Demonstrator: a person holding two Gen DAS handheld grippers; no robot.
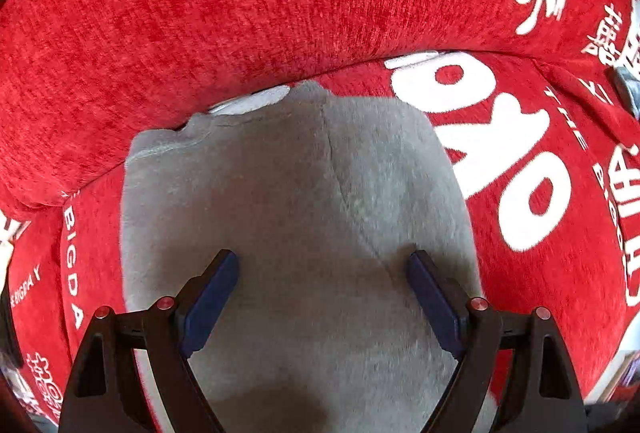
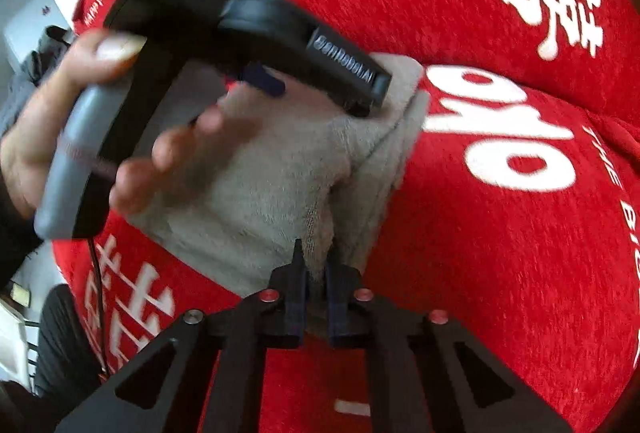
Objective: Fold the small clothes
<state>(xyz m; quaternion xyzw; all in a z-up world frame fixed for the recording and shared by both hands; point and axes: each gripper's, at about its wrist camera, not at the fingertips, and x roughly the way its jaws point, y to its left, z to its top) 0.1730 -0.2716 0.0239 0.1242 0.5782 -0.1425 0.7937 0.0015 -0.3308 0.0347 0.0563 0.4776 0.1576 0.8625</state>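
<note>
Right gripper [image 2: 316,273] pinching the grey fleece garment [image 2: 256,193]; left gripper [image 1: 323,285] poised above it.

The right jaws are clamped on a near edge of the garment, which lies partly folded on the red printed sofa cover [image 2: 500,253]. The left jaws stand wide apart over the flat grey fleece, gripping nothing. To fold well: keep the pinched edge taut, carry it low across the garment, align it with the stacked layers at the right-hand fold, then press the crease flat.
</note>
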